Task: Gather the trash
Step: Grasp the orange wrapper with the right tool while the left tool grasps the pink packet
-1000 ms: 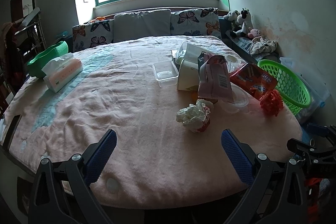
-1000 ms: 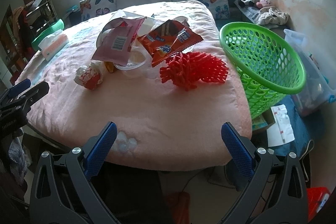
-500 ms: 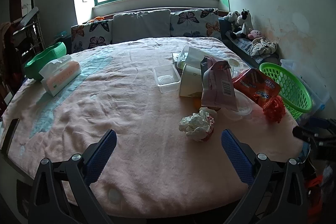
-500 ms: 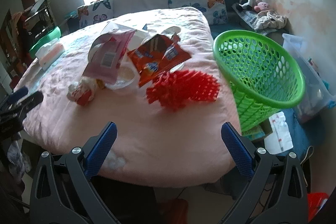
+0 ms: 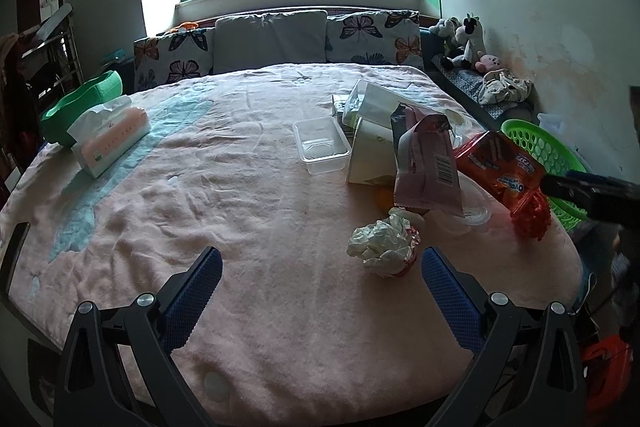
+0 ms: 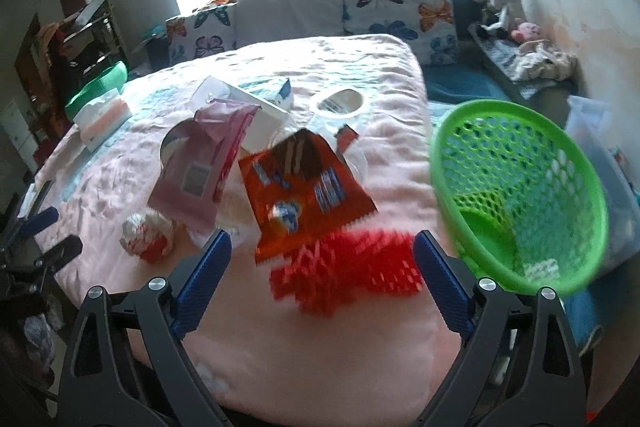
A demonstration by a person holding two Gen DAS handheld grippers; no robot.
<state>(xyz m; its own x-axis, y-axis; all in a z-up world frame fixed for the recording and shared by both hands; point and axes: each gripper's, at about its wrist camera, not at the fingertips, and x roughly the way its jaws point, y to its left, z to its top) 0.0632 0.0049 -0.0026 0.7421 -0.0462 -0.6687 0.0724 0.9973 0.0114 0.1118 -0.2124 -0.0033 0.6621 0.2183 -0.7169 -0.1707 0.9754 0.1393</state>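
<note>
We read little: orange snack bag (image 5: 500, 167) bears blue-white logo, letters blurred, unreadable. Pink pouch (image 5: 428, 167) carries barcode label, digits too small. We find no other legible text.

The right tongs (image 6: 322, 269) have come forward over the bed (image 6: 280, 347) to the red mesh (image 6: 344, 277), which now lies between their closing blue fingers (image 6: 202, 281), apparently untouched, though that view is blurred. They now show near the green basket (image 5: 536, 147).

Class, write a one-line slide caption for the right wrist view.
Right gripper, jaws closing, nears red foam netting beside a green basket.
</note>
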